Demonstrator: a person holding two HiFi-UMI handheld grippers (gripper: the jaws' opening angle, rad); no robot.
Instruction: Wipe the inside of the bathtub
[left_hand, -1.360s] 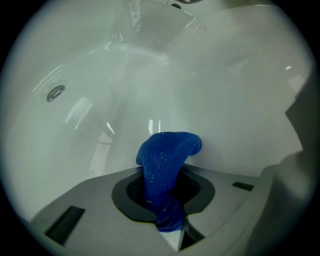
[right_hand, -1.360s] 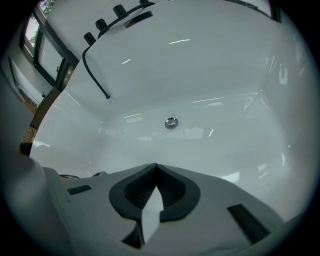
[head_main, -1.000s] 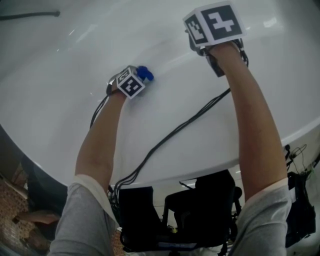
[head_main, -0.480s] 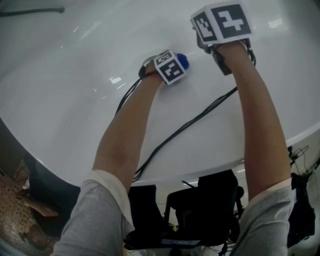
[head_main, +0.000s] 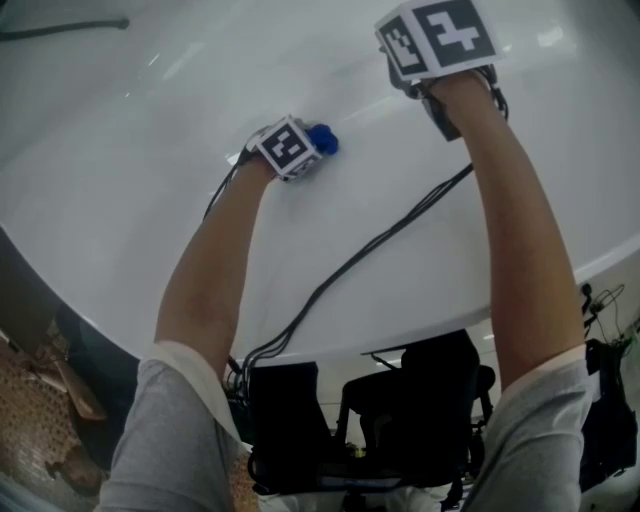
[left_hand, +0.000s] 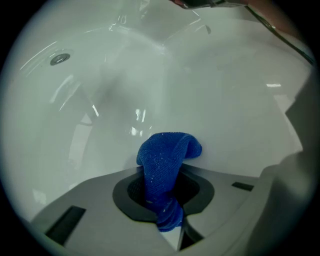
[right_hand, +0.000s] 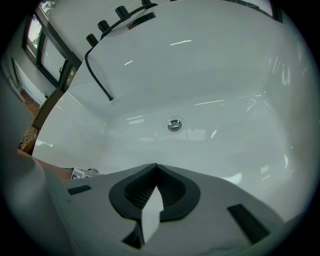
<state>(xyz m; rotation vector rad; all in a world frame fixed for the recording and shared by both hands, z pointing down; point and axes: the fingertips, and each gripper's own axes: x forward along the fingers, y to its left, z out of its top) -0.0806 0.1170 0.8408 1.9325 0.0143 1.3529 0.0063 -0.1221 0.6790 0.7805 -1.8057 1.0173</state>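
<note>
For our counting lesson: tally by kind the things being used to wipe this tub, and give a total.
Bathtub: 1
Blue cloth: 1
Grippers: 2 (left gripper, right gripper)
Total: 4

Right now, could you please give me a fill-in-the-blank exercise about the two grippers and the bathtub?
The left gripper is shut on a soft ____ cloth.
The right gripper, jaws together, holds ____.
The round metal drain is set in the glossy ____ bathtub.
Missing words: blue; nothing; white.
</note>
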